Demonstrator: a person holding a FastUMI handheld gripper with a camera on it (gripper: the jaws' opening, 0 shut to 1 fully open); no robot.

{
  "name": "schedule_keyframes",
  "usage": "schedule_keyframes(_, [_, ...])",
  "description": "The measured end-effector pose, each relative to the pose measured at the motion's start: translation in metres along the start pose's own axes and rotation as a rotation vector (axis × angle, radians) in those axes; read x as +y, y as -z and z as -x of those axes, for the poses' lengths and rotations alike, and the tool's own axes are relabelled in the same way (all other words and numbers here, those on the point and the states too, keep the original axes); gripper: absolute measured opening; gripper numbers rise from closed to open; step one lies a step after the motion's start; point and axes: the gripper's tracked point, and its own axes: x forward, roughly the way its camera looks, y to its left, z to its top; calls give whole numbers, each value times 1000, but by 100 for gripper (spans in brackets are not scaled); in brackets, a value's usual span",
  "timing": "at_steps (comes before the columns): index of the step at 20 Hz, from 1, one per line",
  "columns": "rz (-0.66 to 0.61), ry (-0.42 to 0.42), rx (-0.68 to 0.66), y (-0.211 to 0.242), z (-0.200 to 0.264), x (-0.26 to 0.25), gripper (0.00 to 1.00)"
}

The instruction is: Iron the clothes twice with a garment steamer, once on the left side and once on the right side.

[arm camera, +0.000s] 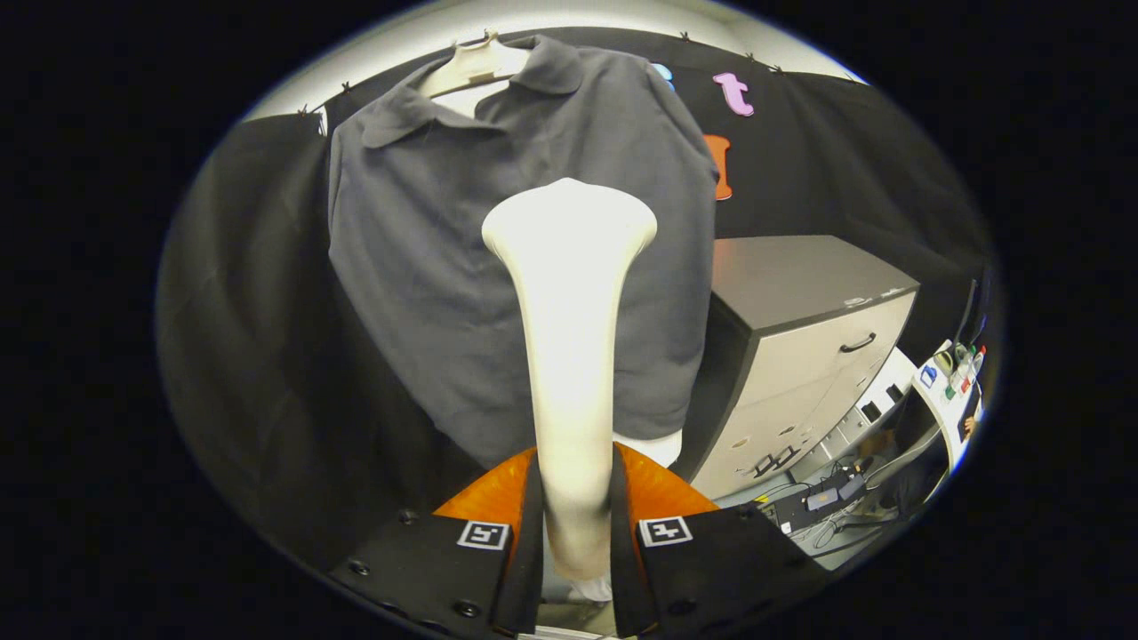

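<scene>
Holding the cream plastic garment steamer (569, 356) tight by its handle, the two fingers (574, 533) point its wide head at the middle of the dark grey polo shirt (418, 267) on the white hanger (471, 67). I cannot tell whether either side has been steamed.

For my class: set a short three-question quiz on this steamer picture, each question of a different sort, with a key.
1. True or false: the gripper is shut on the garment steamer.
2. Multiple choice: the steamer's head sits in front of A) the cabinet, B) the grey polo shirt, C) the floor cables.
3. Short answer: what does the shirt hang on?

Key:
1. True; both fingers press on the steamer's handle.
2. B; the grey polo shirt is just beyond the head, while the cabinet stands beside the shirt.
3. A pale hanger at the collar.
</scene>
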Motion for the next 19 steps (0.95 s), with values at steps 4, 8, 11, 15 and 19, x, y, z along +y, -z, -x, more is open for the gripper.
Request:
schedule_keyframes(4, [-31,37,-72,-27,20,-33,39])
schedule_keyframes(8, [-47,58,-118,-47,45,-54,39])
schedule_keyframes(11, [-57,81,-170,-65,64,-65,39])
schedule_keyframes(15, [-54,91,-233,-84,92,-69,39])
schedule_keyframes(19, [-45,86,-270,-93,112,-68,39])
